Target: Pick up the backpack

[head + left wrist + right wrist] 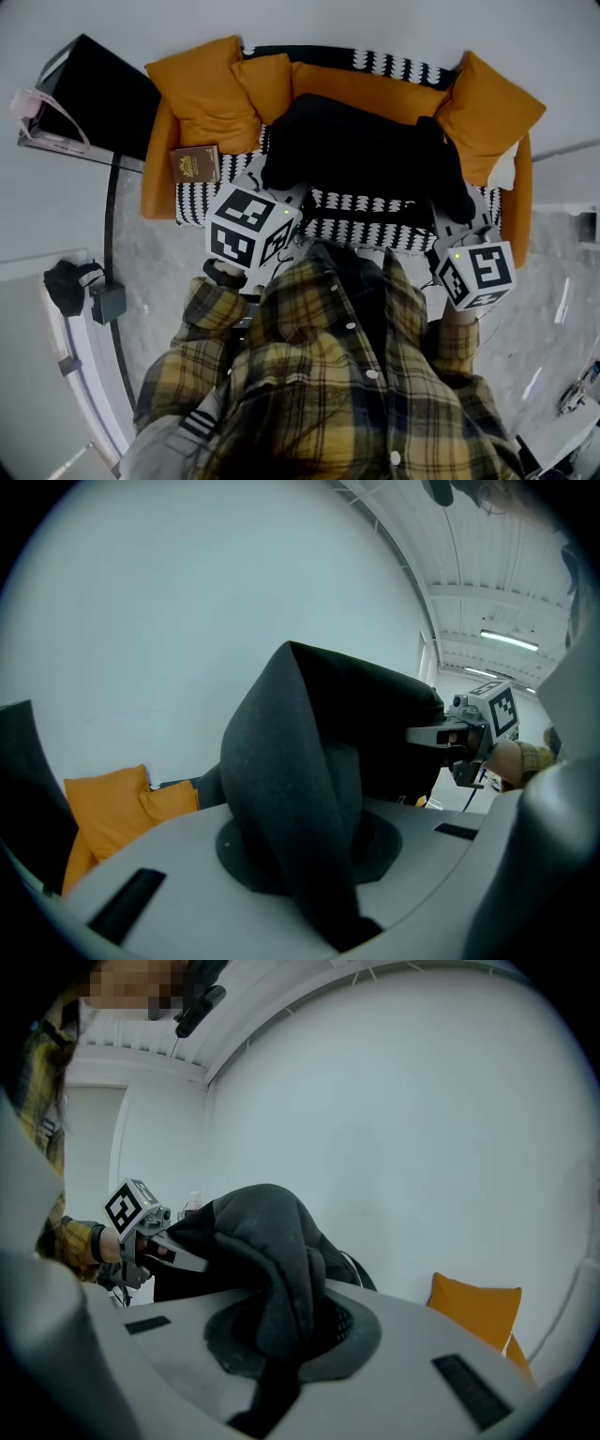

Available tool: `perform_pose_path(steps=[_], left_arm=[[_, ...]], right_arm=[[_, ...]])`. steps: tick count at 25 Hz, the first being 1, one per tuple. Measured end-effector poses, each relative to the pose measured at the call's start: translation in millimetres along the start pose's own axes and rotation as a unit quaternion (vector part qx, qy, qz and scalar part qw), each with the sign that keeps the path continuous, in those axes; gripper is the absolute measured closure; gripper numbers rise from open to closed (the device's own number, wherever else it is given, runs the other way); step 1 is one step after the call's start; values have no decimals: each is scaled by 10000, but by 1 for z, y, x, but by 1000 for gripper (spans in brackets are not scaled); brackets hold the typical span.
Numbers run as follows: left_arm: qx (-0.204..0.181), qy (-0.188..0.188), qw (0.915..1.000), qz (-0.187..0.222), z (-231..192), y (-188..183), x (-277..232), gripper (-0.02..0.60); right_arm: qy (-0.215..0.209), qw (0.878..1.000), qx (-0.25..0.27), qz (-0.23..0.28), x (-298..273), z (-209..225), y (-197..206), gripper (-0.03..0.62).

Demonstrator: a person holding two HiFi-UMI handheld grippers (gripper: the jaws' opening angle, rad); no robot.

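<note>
Backpack fabric bunches in soft black folds.

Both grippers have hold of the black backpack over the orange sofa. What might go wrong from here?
1. The left gripper and the right gripper each pinch only a fold of fabric on the backpack, so it may slip out under the weight.
2. If one hand lifts faster, the backpack could tip and swing.
3. The brown book lies on the sofa close by the left gripper and might get knocked off.
</note>
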State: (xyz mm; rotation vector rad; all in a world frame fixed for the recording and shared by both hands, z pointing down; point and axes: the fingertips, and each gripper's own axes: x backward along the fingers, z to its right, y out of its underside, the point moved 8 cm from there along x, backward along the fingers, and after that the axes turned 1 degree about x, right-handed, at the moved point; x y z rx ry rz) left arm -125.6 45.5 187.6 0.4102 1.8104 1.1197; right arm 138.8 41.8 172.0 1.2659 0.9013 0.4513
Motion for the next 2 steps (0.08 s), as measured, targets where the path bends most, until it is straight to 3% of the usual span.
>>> perform_pose_path(steps=[2], left_arm=[[0, -3, 10000, -5, 0, 0, -2, 523]], right_arm=[[1, 10000, -12, -12, -1, 2, 1, 565]])
